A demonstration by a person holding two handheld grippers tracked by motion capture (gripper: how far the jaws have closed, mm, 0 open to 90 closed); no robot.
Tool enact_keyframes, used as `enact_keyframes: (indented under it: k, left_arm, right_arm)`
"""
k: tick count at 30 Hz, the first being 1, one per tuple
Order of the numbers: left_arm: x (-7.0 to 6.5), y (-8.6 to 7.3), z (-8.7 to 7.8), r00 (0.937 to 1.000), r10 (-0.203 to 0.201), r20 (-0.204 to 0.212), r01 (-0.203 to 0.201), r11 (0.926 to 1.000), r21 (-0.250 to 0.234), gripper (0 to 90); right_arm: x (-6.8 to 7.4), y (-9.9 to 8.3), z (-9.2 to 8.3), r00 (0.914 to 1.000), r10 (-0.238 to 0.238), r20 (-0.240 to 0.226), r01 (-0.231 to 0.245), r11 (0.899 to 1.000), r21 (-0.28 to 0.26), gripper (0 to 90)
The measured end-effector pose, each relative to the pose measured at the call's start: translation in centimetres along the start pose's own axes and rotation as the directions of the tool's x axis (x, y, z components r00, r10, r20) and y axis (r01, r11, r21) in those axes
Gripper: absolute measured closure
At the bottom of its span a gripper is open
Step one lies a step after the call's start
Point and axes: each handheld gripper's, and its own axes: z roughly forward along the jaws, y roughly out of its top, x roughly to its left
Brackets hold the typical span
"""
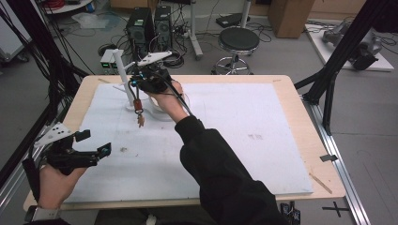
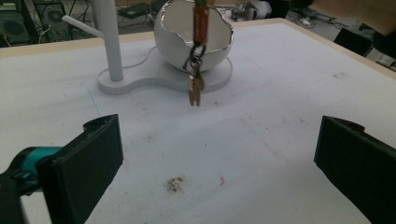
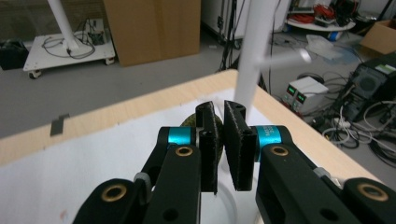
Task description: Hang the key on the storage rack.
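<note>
From the high view, a white stand (image 1: 123, 75) with a post and side peg rises at the far left of the white mat (image 1: 225, 131) that covers the wooden table (image 1: 300, 108). The right gripper (image 1: 137, 84) is held just beside the post, a keychain (image 1: 138, 110) hanging from it: an orange strap with a small brass key at its end, dangling clear of the mat. The right hand (image 1: 166, 101) covers most of the stand's base. Well apart from the stand, at the near left corner of the mat, the left gripper (image 1: 96, 145) is held in the left hand (image 1: 56, 180), its jaws spread. A round black stool (image 1: 238, 41) and computer towers (image 1: 140, 23) stand on the floor beyond the table.

The left gripper view adds what the hand hides above: a white egg-shaped bowl (image 2: 177, 44) with a jagged silver rim sits on the stand's flat base (image 2: 140, 79), beside the post. The keychain hangs in front of that bowl, the key's tip above the mat. The two black jaws stand wide apart at the picture's edges, nothing between them.

The right gripper view looks along jaws drawn nearly together, a thin gap showing between the pads (image 3: 236, 144); something dark olive (image 3: 191, 122) sits just behind them, but the grip on the strap itself cannot be made out here. The stand's post rises blurred right behind the jaws. A cardboard box (image 3: 152, 28) stands on the floor beyond.
</note>
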Motion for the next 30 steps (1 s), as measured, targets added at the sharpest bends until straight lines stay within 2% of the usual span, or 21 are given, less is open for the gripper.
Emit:
enact_keyframes:
  k: [2,5,11,17,22,25,30]
  left_arm:
    - [0.0,-0.1,-0.3,1.0,0.001,-0.008,-0.001,1.0,0.0,1.7]
    - [-0.2,-0.4,-0.5,1.0,-0.002,-0.01,0.002,1.0,-0.003,1.7]
    - [-0.3,-0.5,-0.9,0.9996,0.008,-0.026,-0.008,1.0,0.006,1.7]
    - [0.0,-0.8,-1.5,0.9989,0.003,-0.047,-0.002,0.9999,0.015,1.7]
    - [0.5,-1.2,-2.7,0.9974,-0.016,-0.071,0.016,0.9999,0.003,1.7]
    - [0.6,-1.3,-2.9,0.9971,-0.02,-0.074,0.02,0.9998,0.0,1.7]
    - [0.6,-1.3,-3.2,0.9966,-0.026,-0.078,0.025,0.9996,-0.012,1.7]
  right_arm:
    - [0.0,0.7,0.6,0.9997,0.022,-0.012,-0.022,1.0,-0.01,85.0]
    - [0.1,1.2,1.2,0.9998,0.021,-0.005,-0.021,1.0,-0.016,85.0]
    - [0.5,2.0,3.7,0.9999,0.013,-0.001,-0.013,1.0,0.018,85.0]
    - [0.4,1.9,5.2,1.0,0.0,0.01,-0.001,0.999,0.053,85.0]
    - [-0.3,1.3,6.6,0.9989,0.022,0.041,-0.026,0.996,0.081,84.9]
    - [-0.6,0.8,7.3,0.9985,0.026,0.048,-0.032,0.993,0.114,84.8]
    - [-0.8,0.6,7.4,0.9975,0.039,0.058,-0.046,0.992,0.117,84.7]
